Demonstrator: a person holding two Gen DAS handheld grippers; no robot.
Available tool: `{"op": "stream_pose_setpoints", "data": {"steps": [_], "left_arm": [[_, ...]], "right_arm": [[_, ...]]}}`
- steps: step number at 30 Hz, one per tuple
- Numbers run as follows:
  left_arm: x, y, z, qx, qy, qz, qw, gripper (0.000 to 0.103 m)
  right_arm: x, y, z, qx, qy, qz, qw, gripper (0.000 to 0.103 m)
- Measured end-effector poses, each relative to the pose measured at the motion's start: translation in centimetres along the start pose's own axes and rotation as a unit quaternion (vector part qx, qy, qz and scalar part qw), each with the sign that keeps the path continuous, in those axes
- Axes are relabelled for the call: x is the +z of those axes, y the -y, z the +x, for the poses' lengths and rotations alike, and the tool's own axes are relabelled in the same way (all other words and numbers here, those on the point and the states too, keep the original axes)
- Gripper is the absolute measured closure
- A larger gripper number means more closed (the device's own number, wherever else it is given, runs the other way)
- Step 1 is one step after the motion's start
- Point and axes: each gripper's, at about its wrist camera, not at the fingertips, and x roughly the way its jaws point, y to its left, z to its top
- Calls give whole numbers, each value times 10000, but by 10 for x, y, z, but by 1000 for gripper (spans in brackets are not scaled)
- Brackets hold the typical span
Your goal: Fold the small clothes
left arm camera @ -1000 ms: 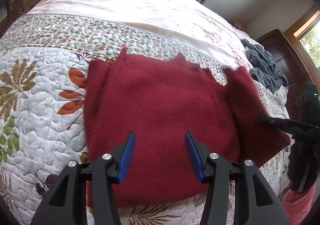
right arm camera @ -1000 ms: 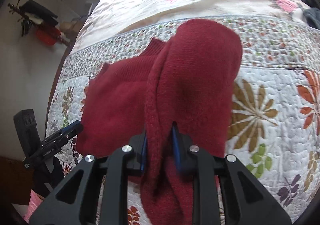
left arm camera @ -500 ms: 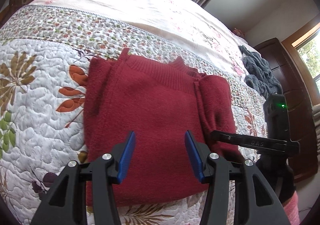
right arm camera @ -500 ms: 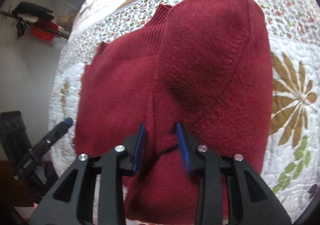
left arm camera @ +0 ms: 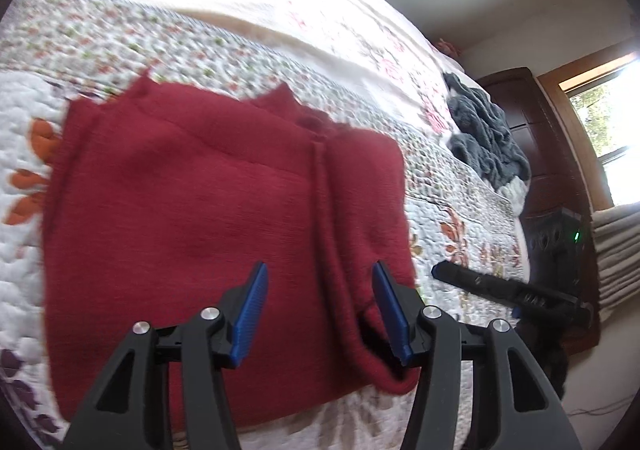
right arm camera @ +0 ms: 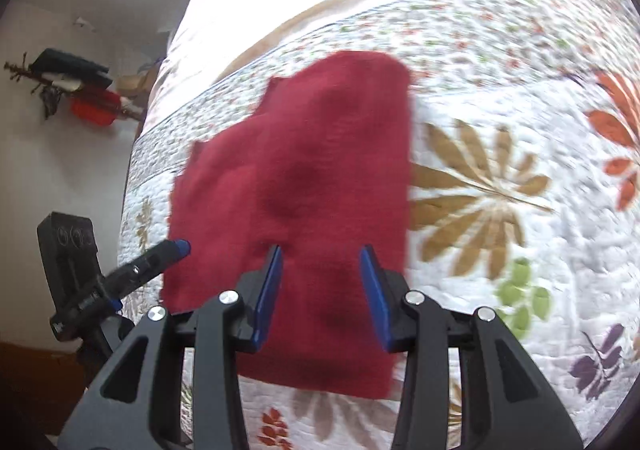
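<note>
A dark red, fuzzy matt knit sweater (left arm camera: 192, 210) lies on a stitched, puckered floral cotton quilt (right arm camera: 500, 130); matt black plastic gripper fingers (left arm camera: 436, 350) carry ribbed blue pads (left arm camera: 250, 306)

No legible text, labels, brand marks, numbers or signs are present in either wrist view; motion blur reduces detail.

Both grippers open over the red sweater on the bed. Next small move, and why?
Probably bring the left gripper down onto the near hem of the red sweater and pinch it. The right side panel already lies folded over, the right gripper is open and holds nothing, and the sweater lies flat on the quilt, ready for a bottom-to-collar fold.
</note>
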Motion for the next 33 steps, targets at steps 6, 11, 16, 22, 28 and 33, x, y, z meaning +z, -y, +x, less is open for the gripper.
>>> {"op": "stream_pose_setpoints", "data": {"steps": [6,11,16,22,28,33], "left_arm": [[7,9,44,-136,-292,-171,9993,47],[13,4,74,-156,-427,-355,9983,47],[19,7,96,-476,-471,-627,9958,47],[23,14,113,-445,-460,-761,9950,61],[22,31,100,-278,-194,-456,9984,87],[23,47,73,-462,86,-213,9987,89]], "right_arm": [[-23,51,3,124,16,334,9994,63],[-41,76,9,320,20,540,9980,61],[-51,93,17,420,7,740,9964,60],[-55,94,17,380,30,656,9971,60],[-57,96,14,381,61,716,9967,60],[-64,90,8,284,94,612,9977,60]]}}
